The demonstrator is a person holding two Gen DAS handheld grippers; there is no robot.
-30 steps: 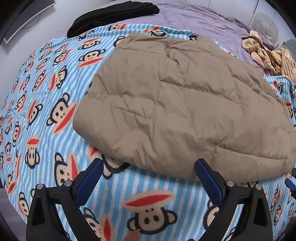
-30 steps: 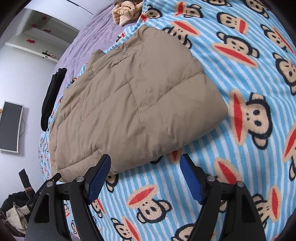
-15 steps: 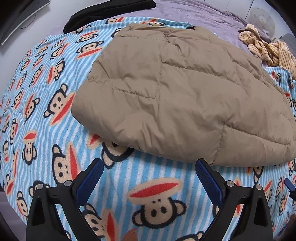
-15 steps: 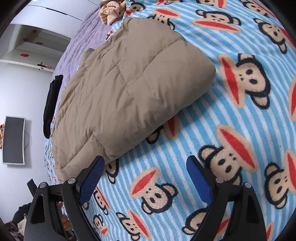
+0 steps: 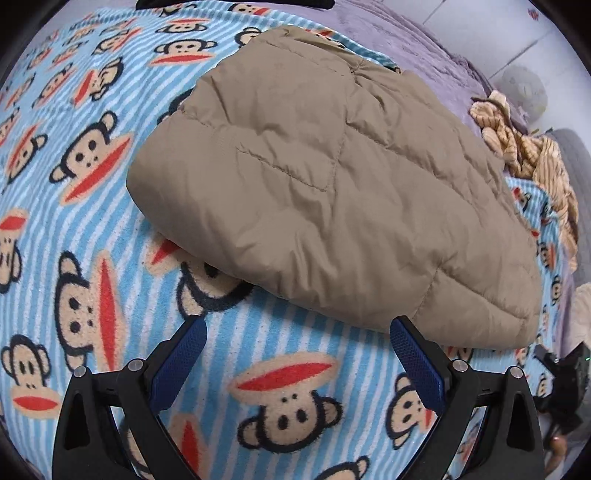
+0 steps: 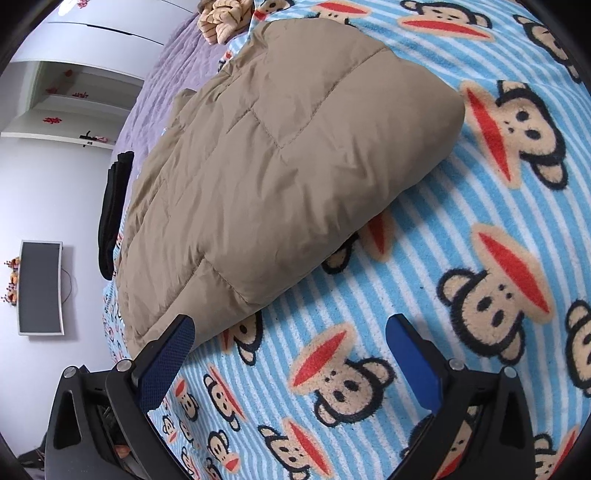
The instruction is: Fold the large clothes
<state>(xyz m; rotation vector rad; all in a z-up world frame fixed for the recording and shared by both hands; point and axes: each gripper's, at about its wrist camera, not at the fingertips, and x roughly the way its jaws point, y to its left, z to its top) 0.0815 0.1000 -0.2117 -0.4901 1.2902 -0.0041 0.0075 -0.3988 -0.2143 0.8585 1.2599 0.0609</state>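
A tan quilted puffer jacket (image 5: 332, 177) lies folded into a thick bundle on a blue striped monkey-print blanket (image 5: 92, 229). My left gripper (image 5: 297, 332) is open and empty, just in front of the jacket's near edge, its right fingertip (image 5: 400, 330) close to the hem. In the right wrist view the same jacket (image 6: 280, 177) lies on the blanket (image 6: 480, 288). My right gripper (image 6: 290, 326) is open and empty, with its left fingertip (image 6: 183, 325) at the jacket's near corner.
A striped tan garment (image 5: 528, 155) lies crumpled at the blanket's far right, also at the top of the right wrist view (image 6: 225, 18). A black garment (image 6: 112, 210) lies at the bed's left edge. A purple bedspread (image 5: 399, 37) lies beyond. A monitor (image 6: 40, 286) hangs on the wall.
Both grippers have drawn back a little from the jacket and tilted; the left view swung left, the right view came closer along the jacket's edge. The jacket has not moved.
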